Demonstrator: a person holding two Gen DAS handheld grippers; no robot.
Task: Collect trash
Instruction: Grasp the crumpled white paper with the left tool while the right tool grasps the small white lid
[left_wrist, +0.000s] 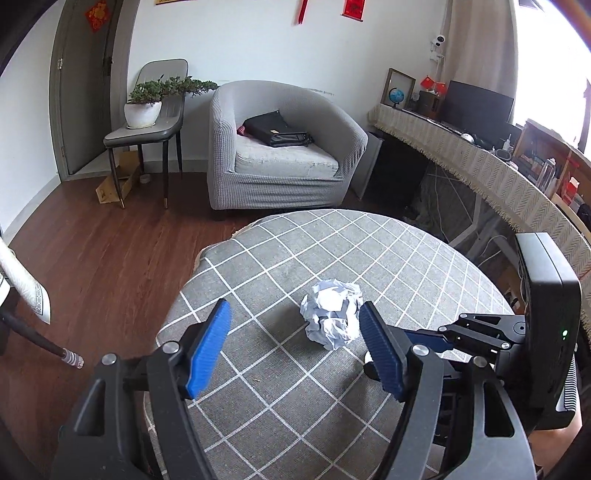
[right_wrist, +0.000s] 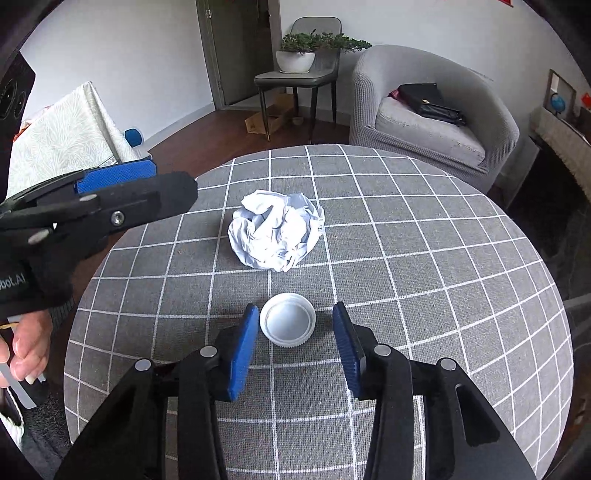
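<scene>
A crumpled white paper ball (left_wrist: 331, 315) lies on the round table with a grey checked cloth (left_wrist: 280, 258). My left gripper (left_wrist: 295, 314) is open, and the ball sits just ahead of it, close to its right blue finger (left_wrist: 380, 350). In the right wrist view the paper ball (right_wrist: 276, 229) lies mid-table, and a white bottle cap (right_wrist: 287, 319) lies between the tips of my open right gripper (right_wrist: 295, 314). The left gripper (right_wrist: 114, 181) shows at the left edge there, and the right gripper (left_wrist: 443, 339) shows at the right of the left wrist view.
A grey armchair (left_wrist: 280, 147) with a black bag (left_wrist: 277, 129) stands beyond the table. A chair with a potted plant (left_wrist: 144, 107) is to its left. A cloth-covered desk (left_wrist: 480, 162) runs along the right. Wooden floor (left_wrist: 92, 240) lies to the left.
</scene>
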